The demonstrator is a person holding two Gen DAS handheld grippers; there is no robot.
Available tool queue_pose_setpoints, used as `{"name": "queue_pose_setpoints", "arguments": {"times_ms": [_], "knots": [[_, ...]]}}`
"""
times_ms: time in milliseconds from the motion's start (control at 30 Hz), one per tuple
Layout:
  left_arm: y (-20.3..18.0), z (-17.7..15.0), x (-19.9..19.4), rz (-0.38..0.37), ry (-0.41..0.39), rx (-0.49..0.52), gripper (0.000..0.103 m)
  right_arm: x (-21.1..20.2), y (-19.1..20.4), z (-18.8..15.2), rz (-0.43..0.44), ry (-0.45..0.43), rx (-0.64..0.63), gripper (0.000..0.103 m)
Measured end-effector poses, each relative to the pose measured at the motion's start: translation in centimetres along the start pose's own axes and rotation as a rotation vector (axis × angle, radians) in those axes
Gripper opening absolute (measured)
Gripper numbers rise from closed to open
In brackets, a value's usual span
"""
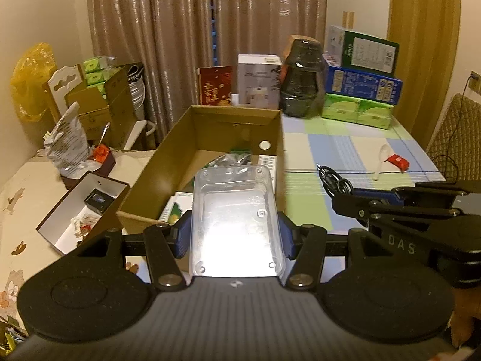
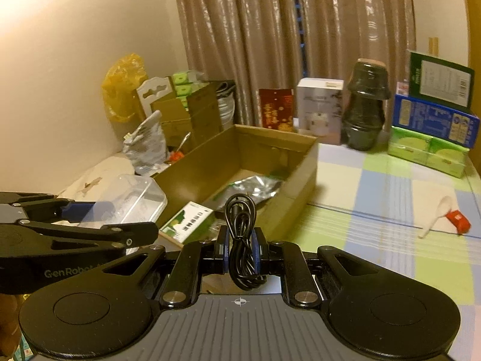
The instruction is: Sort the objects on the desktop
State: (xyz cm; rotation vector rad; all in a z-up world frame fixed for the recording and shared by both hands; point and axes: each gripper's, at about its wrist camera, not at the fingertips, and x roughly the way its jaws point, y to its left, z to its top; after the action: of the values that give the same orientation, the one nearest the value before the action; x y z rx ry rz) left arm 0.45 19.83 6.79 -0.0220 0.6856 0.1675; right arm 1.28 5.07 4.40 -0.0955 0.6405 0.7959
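The left hand-held gripper (image 1: 236,236) holds a clear plastic box (image 1: 237,216) and the right hand-held gripper (image 2: 240,251) pinches a black cable (image 2: 242,240), both near the cardboard box (image 1: 168,150) with some things inside, while a spoon (image 2: 436,215) and red packet (image 2: 458,221) wait on the bench (image 2: 375,198).

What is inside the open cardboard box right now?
Inside the cardboard box: a silver foil pouch and a green-and-white packet. The held black cable hides part of the floor.

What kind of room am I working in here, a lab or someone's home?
Most likely a home, probably a dining or living room used for storage: a table under a checked cloth, floor-length curtains behind it, and household clutter such as stacked tissue packs and a cardboard box.
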Motion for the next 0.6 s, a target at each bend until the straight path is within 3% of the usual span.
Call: {"name": "queue_pose_setpoints", "arguments": {"times_ms": [600], "knots": [[4.6,2.2,4.0,0.029,0.021,0.025,0.052,4.6,0.5,2.7,0.015,0.003,0.01,0.012]]}}
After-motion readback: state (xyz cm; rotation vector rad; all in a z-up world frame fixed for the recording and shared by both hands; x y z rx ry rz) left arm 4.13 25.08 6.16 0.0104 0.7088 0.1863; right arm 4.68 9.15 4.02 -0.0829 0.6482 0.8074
